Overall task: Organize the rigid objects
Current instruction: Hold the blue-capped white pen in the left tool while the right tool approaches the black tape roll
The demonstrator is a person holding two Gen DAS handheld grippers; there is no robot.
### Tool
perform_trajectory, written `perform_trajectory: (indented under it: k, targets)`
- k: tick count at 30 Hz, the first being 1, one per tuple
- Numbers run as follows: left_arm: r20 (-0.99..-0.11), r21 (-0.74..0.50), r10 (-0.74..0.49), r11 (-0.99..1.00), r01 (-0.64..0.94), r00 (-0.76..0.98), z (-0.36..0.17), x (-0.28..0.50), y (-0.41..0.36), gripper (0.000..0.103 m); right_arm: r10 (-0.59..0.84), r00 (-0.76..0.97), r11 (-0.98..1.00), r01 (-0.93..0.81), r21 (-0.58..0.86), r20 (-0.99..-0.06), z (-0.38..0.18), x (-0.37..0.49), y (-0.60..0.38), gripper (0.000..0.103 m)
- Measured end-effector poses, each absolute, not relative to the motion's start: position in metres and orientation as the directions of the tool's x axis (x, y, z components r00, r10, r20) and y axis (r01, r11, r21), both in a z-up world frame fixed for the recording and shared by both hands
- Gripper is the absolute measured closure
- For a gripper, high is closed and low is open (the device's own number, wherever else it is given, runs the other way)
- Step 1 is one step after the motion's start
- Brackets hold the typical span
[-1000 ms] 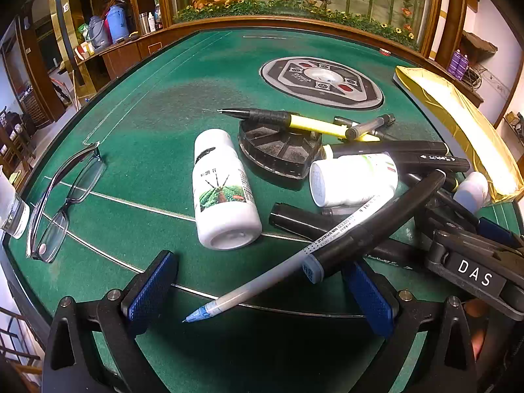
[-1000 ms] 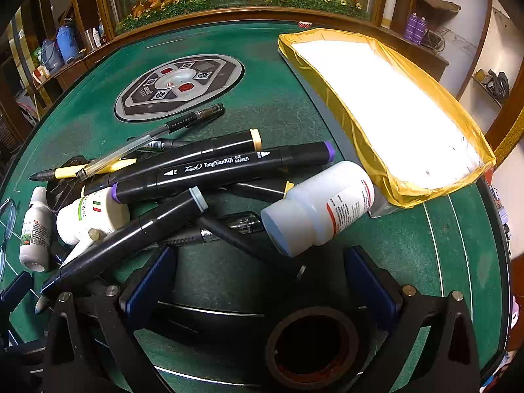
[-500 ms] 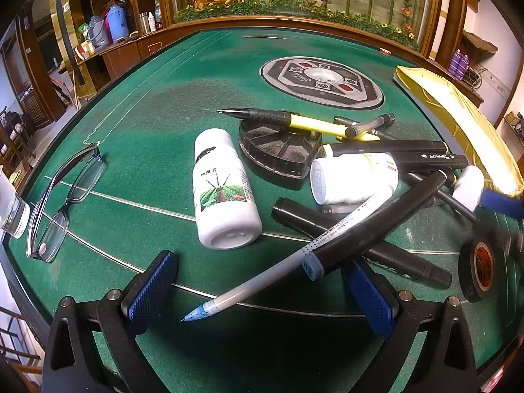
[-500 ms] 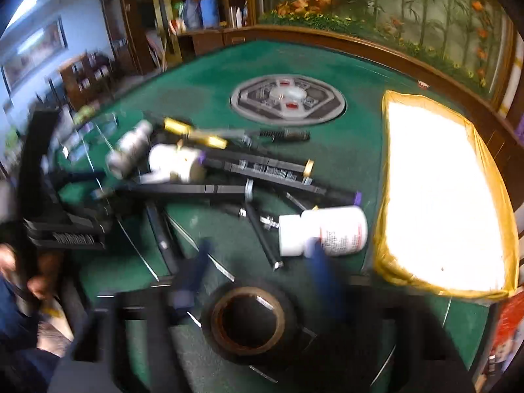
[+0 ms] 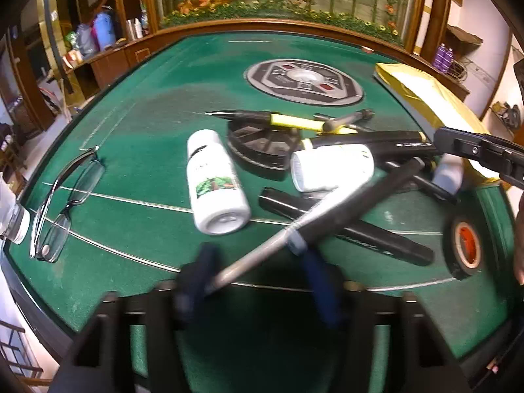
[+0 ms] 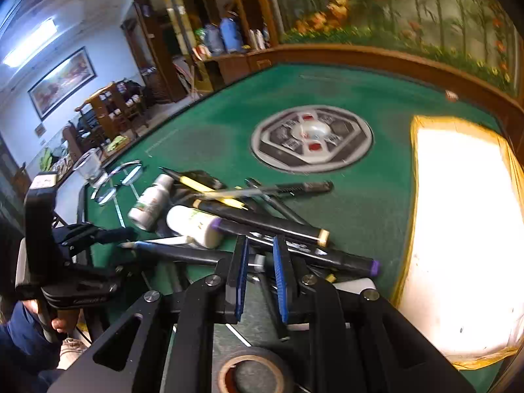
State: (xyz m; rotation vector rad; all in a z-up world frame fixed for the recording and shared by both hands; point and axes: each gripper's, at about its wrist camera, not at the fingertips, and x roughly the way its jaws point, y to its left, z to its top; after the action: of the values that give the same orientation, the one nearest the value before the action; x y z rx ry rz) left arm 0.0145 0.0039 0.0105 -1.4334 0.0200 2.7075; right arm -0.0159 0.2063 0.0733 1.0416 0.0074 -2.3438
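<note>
Green table (image 5: 140,150), gold-edged tray (image 6: 458,229) at my right; pen-and-bottle pile (image 5: 327,177) lies between. My left gripper (image 5: 258,281), fingers narrowed, straddles the white pen (image 5: 262,255); contact blurred, I cannot tell. Right gripper (image 6: 258,275): fingers nearly together, apparently empty. Risk: lifting that pen levers the crossed black marker (image 5: 360,203), scattering bottles.

Pens (image 5: 285,121), black markers (image 6: 262,221), white bottles (image 5: 214,183) seemingly heaped on green felt
</note>
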Motion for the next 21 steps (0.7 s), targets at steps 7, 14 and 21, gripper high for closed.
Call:
perform_trajectory:
  k: [7,14,21]
  targets:
    - [-0.844,-0.026,0.095,-0.99,-0.138,-0.528,0.013,0.023,0.014,0.071,-0.526,-0.516,-0.822,0.511,0.25,-0.676,0.08,-0.009,0.209,0.088]
    - [-0.831,0.026,0.062,-0.988,-0.151,-0.552,0.012,0.011,0.034,0.073,-0.53,-0.494,-0.82,0.507,0.267,-0.69,0.077,-0.009,0.207,0.088]
    - [-0.82,0.031,0.056,-0.989,-0.141,-0.57,0.022,0.029,0.03,0.096,-0.555,-0.462,-0.802,0.519,0.297,-0.691,0.074,-0.009,0.206,0.088]
